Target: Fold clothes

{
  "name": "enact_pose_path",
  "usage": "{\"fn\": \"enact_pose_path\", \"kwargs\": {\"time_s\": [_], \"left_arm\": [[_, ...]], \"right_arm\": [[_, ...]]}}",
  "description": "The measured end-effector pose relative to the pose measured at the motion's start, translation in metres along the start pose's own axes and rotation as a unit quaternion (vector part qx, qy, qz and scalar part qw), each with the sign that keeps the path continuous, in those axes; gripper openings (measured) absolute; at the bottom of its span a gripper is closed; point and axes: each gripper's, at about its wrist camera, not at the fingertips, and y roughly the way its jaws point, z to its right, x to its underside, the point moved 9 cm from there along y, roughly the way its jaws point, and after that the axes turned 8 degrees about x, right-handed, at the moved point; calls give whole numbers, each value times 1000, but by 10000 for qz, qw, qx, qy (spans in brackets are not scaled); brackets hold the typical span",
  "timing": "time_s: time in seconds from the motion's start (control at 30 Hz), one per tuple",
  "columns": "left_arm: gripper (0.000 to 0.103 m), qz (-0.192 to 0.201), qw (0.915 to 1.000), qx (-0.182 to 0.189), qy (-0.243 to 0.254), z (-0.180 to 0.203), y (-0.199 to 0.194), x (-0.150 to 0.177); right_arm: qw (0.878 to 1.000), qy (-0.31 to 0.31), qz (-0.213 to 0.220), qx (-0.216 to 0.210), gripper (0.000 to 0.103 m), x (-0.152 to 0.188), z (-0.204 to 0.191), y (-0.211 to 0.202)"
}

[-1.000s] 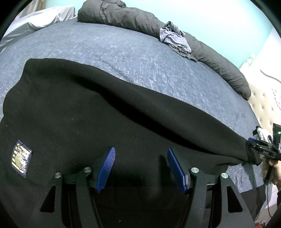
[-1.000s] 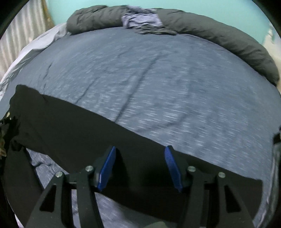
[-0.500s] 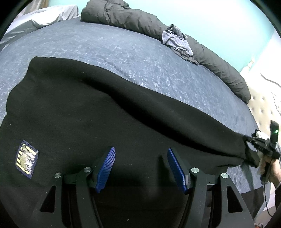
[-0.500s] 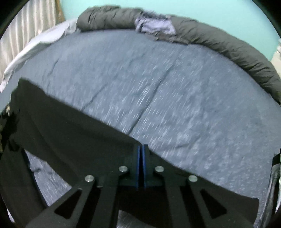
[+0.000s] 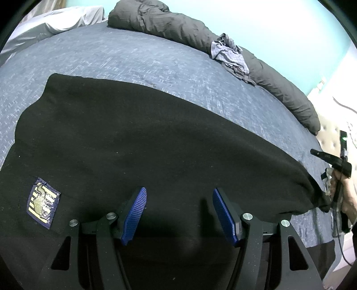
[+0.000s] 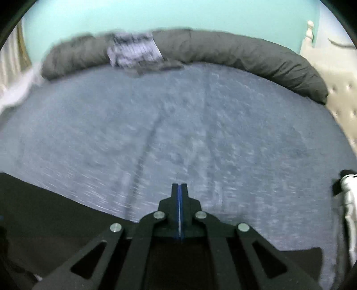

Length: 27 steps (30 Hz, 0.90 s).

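Note:
A black garment (image 5: 156, 138) with a blue-and-gold patch (image 5: 43, 201) lies spread across the blue-grey bed sheet (image 5: 133, 58). My left gripper (image 5: 179, 214) hovers open over its near part, with nothing between the blue pads (image 5: 136, 212). At the far right a hand (image 5: 348, 196) holds my right gripper (image 5: 312, 152), just above the garment's narrow right end. In the right wrist view, which is blurred, that gripper (image 6: 179, 189) is shut. Its tips stand over bare sheet (image 6: 200, 133) with no cloth seen between them. The garment (image 6: 44, 212) lies below and to its left.
A rolled dark grey duvet (image 5: 178, 29) runs along the bed's far edge, with a crumpled checked garment (image 5: 229, 53) on it. A white sheet (image 5: 55, 20) lies at the far left. A tufted headboard (image 6: 341, 107) borders the bed on the right.
My right gripper went from open over the garment's edge to shut, then rose and swung right, past the edge. The garment's right end stayed down. My left gripper stayed open and nearly still.

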Motion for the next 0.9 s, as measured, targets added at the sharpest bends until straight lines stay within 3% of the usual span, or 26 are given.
{"fn": "enact_pose_path", "kwargs": {"time_s": [0.1, 0.2, 0.27, 0.33, 0.53, 0.7, 0.9], "left_arm": [[66, -3, 10000, 0, -3, 1, 1, 0], [66, -6, 10000, -1, 19, 2, 1, 0], [66, -5, 10000, -5, 25, 1, 1, 0], [66, 1, 10000, -7, 25, 2, 1, 0], [66, -9, 9999, 48, 137, 13, 5, 0], [66, -24, 9997, 80, 223, 28, 12, 0], [66, -61, 9995, 111, 290, 38, 21, 0]], "right_arm": [[10000, -84, 33, -34, 5, 13, 14, -12], [9997, 127, -35, 229, 21, 34, 58, -20], [9980, 456, -78, 431, 43, 50, 96, -28], [9944, 779, -104, 712, 57, 66, 135, -37], [9847, 1271, -580, 1043, 63, 111, 205, -44], [9803, 1415, -657, 1207, 63, 129, 225, -48], [9756, 1694, -946, 1029, 62, 141, 233, -34]]}}
